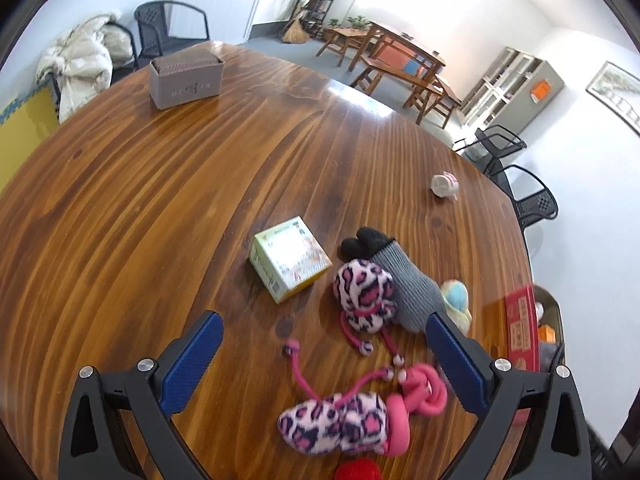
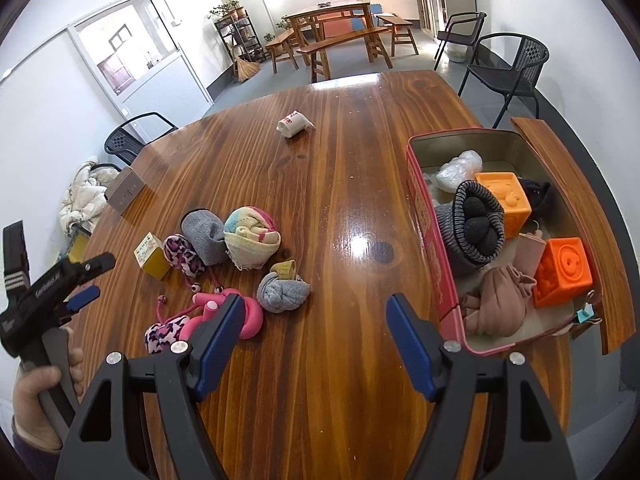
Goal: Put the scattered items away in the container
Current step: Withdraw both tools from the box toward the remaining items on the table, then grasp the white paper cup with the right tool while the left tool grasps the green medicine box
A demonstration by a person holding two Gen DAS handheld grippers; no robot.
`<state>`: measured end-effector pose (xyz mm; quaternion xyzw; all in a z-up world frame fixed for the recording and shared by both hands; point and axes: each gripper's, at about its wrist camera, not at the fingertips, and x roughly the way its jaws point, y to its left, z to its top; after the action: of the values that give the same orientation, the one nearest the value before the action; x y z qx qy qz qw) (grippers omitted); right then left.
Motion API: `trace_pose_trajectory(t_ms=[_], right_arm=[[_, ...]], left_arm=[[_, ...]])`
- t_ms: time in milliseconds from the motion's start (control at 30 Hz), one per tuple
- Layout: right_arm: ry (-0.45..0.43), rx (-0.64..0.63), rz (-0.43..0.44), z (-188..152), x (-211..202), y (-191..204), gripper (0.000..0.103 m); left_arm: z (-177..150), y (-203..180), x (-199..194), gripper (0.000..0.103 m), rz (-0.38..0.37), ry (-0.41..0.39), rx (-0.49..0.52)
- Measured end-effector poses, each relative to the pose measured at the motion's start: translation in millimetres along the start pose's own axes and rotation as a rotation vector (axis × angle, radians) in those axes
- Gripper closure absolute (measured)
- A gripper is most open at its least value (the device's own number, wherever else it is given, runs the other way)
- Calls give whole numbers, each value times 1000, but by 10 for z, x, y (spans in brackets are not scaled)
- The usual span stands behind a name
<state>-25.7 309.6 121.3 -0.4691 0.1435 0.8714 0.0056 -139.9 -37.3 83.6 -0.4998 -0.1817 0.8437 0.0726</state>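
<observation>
A red tin (image 2: pixel 425 216) at the table's right edge holds two orange cubes (image 2: pixel 566 272), rolled socks and cloth. Scattered on the table are a small yellow-green box (image 1: pixel 290 258), a grey sock (image 1: pixel 406 286), a pastel sock ball (image 2: pixel 252 236), a grey-yellow sock ball (image 2: pixel 282 290) and leopard-print pink mittens on a cord (image 1: pixel 340 426). My left gripper (image 1: pixel 322 338) is open, just above the mittens. My right gripper (image 2: pixel 314 318) is open and empty over bare table, left of the tin.
A white rolled item (image 2: pixel 294 124) lies far back on the table. A grey box (image 1: pixel 186 78) stands at the far left end. The tin (image 1: pixel 520 328) also shows at the right in the left wrist view. Black chairs (image 2: pixel 508 68) stand around the table.
</observation>
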Motion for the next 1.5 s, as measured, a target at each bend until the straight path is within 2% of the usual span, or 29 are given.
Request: trace_pose_trajectory(t_ms=[100,167,467,600,700,800,867,933,1000,1167,1333,1500], right_arm=[[10,6,-13,21,70,-7,26],[19,9,-20,34,126,-10,26],[45,3,-29,198,379,53,26],[41,-15,-22,351,483,130,26],[37,-34,-14,469,573,215,26],[36,-56,-7,596,674,285,26],[33,-72,-9,714,760,332,26],[34,-72,-8,833,844,343,26],[24,-76,-25,981,943,345,26],[26,-71,-42,1409,1315,317,26],[50,-53,-51,1806,1755,318,26],[70,-112,-61,2101,2159,459,26]], left_arm=[[178,40,177,0,8,5,-49],[281,32,310,0,41,15,-56],[387,127,703,0,152,32,-101],[388,175,814,0,180,48,-92],[393,148,870,0,217,47,-44],[390,139,930,1,199,63,-26],[369,137,956,12,192,68,-13],[352,157,985,26,149,82,-5],[362,166,963,32,117,75,17],[421,245,847,34,54,45,47],[445,292,737,34,45,16,101],[472,263,577,34,3,-9,121]])
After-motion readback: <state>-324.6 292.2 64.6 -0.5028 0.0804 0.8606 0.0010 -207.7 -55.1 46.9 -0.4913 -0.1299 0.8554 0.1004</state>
